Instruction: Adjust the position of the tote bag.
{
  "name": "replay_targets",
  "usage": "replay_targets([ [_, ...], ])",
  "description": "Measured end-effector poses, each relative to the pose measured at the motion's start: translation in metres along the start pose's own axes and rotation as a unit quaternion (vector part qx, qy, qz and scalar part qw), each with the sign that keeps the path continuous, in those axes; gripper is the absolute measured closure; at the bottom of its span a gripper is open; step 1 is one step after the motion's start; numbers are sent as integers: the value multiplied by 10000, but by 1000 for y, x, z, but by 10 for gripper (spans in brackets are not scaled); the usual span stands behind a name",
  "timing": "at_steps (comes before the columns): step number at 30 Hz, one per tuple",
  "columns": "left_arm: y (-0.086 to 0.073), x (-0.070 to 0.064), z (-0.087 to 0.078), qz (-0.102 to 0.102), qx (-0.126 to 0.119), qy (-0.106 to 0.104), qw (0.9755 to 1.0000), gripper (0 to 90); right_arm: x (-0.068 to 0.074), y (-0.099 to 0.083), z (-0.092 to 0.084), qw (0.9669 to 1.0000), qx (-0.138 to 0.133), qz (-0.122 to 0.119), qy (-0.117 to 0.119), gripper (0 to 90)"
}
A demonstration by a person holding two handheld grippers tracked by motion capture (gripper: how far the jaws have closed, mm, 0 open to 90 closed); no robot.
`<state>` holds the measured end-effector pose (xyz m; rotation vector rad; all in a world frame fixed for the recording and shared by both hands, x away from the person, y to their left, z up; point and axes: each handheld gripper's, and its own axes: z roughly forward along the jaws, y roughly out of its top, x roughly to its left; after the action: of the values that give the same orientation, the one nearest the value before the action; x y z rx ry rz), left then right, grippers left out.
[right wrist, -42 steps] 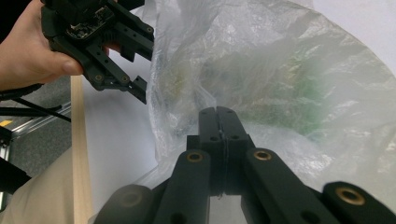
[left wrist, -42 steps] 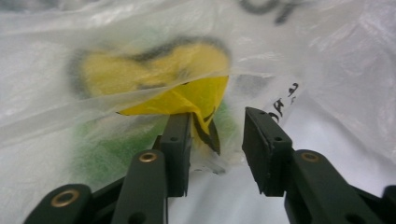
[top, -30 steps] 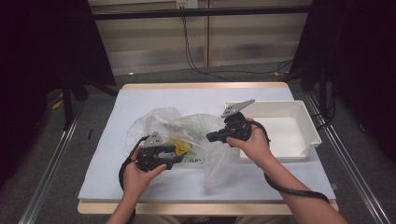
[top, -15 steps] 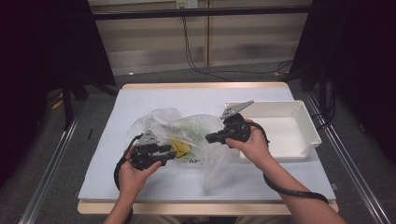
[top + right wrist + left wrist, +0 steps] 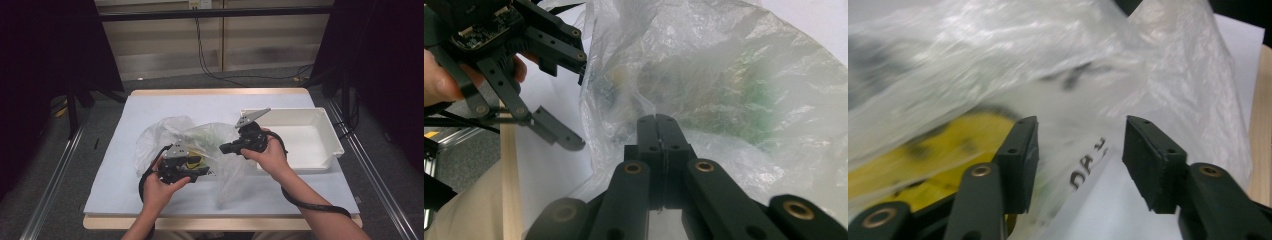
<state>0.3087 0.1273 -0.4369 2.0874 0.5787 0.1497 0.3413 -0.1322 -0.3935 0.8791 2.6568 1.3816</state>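
High view: clear plastic bag lies mid-worktop, white bin to its right; your two grippers meet at the bag. Left gripper view: your left gripper is spread, bag and a yellow item inside just ahead. Right gripper view: your right gripper is pinching the bag film.

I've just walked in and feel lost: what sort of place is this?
Probably a lab station for recording hand tasks. A person holds a camera-carrying left gripper and right gripper, working a plastic bag beside a white tray on a covered table, dark curtains around.
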Motion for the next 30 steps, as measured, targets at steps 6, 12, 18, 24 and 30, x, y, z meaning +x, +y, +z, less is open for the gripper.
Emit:
replay_targets([
  [6, 1, 0, 12, -9, -78, -44, 10000, 352, 0, 0, 4, 10000, 19, 35, 6, 900],
  [12, 2, 0, 19, 199, 31, -150, 9997, 533, 1, 0, 7, 10000, 39, 43, 0, 900],
  [18, 3, 1, 21, 259, 95, -168, 9995, 859, 0, 0, 9, 10000, 11, 41, 21, 900],
  [24, 0, -1, 17, 217, 270, -177, 9992, 900, -6, -1, 5, 9999, -55, 112, -116, 900],
  [30, -3, -8, 17, 266, 363, -212, 9988, 900, -27, 3, -2, 9988, -52, 290, -394, 900],
])
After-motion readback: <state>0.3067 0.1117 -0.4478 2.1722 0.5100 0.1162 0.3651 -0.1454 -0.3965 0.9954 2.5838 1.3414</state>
